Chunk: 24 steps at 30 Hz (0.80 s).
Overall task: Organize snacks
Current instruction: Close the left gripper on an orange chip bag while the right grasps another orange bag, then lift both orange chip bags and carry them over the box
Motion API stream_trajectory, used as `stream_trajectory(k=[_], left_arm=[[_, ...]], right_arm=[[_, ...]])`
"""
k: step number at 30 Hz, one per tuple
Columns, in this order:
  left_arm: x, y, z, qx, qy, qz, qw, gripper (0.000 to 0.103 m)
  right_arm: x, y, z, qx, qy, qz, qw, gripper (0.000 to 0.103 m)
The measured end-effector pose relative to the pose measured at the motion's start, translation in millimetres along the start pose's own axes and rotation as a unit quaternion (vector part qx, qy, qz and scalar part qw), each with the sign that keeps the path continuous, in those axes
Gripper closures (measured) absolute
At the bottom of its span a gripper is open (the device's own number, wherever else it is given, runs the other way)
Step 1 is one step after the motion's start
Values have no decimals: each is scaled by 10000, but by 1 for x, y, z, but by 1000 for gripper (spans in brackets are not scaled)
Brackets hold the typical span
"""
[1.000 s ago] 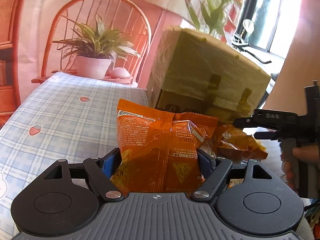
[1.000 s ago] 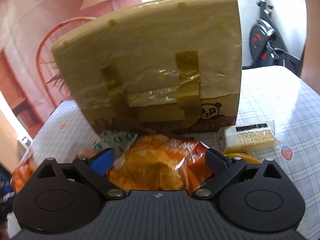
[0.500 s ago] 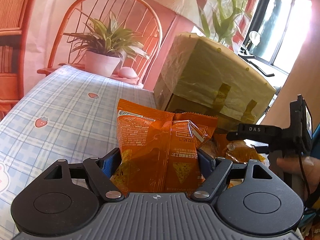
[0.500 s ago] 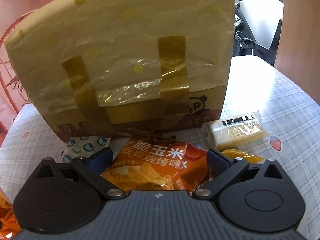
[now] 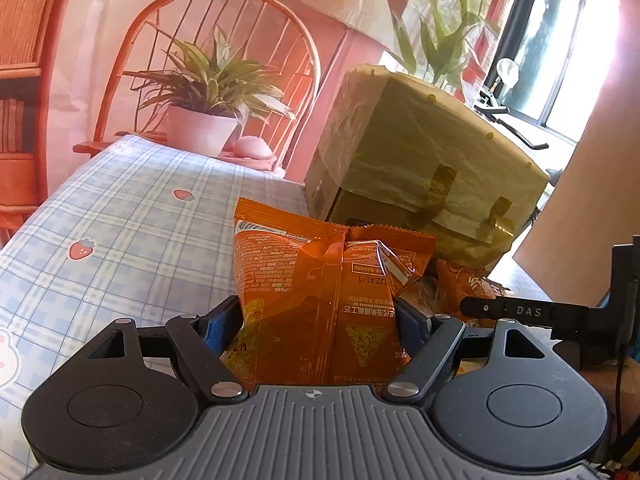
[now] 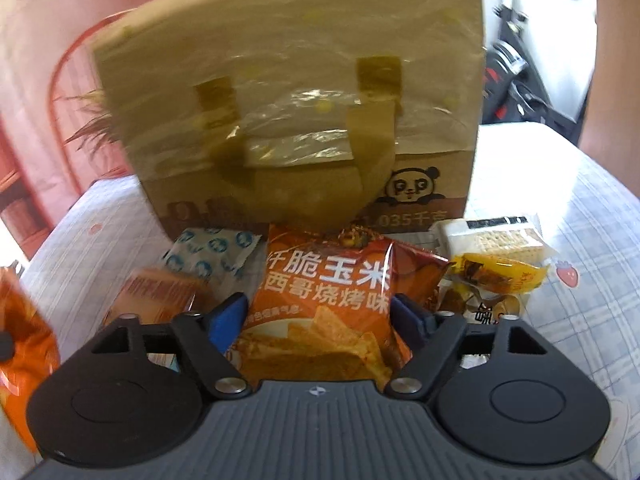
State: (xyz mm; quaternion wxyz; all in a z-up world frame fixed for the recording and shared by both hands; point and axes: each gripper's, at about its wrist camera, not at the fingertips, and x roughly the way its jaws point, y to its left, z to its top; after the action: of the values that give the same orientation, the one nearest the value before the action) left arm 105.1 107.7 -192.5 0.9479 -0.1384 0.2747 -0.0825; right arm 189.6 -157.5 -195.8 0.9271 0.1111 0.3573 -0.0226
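My left gripper (image 5: 320, 320) is shut on an orange chip bag (image 5: 312, 280), held upright over the checked tablecloth (image 5: 120, 220). In the right wrist view, a second orange corn-chip bag (image 6: 328, 292) sits between the blue pads of my right gripper (image 6: 320, 316). Its jaws are closing and the pads press the bag's sides. A tall cardboard box (image 6: 300, 100) wrapped in paper and tape stands just behind it. From the left wrist view one of the right gripper's fingers (image 5: 520, 311) shows at the right, over that bag (image 5: 464, 284).
Loose snacks lie at the box's foot: a blue-and-white packet (image 6: 212, 256), another orange bag (image 6: 160, 300), a cracker pack (image 6: 496, 240) and a yellow packet (image 6: 500, 276). A potted plant (image 5: 200, 132) and a chair stand beyond the table's far end.
My right gripper came down and forward over the corn-chip bag and its jaws narrowed onto it. The left gripper kept still with its bag.
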Motion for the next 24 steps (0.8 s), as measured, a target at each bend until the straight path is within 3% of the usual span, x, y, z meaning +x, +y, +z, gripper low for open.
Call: stream_trajectory(k=[10, 24], left_arm=[[-4, -9, 6, 178, 40, 80, 9998, 22], [-11, -28, 13, 318, 139, 255, 9991, 22]], right_arm=[[-25, -11, -8, 239, -297, 481, 9981, 30], [-49, -32, -28, 397, -496, 764, 9950, 31]])
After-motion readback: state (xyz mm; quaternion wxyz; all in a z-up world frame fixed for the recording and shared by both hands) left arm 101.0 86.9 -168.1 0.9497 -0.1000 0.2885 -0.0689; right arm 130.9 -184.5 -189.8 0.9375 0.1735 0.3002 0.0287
